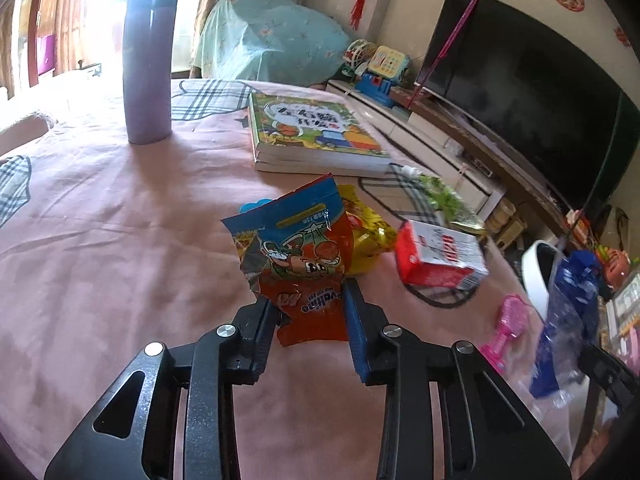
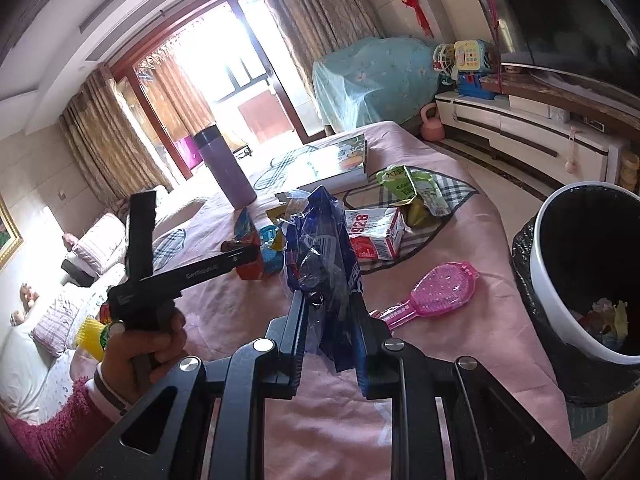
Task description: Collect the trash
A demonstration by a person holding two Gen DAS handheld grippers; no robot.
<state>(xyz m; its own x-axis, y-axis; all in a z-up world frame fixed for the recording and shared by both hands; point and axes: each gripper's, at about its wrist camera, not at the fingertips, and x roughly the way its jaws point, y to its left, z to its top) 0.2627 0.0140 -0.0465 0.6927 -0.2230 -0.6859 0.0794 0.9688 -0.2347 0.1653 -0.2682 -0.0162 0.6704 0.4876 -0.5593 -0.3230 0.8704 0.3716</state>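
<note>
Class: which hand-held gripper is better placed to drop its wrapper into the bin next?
Right. The right hand-held gripper already holds the blue wrapper beside the open bin; the left hand-held gripper with the orange packet sits farther away.

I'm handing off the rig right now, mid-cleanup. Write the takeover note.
Left tool: shut on orange snack wrapper, low over the pink cloth.
Right tool: shut on blue plastic wrapper, not yet over the bin.
Done: some trash already in the bin.
Left: drop both wrappers; then the yellow wrapper, red-white carton, green pouch. Pink brush, books, bottle look like keepers.
</note>
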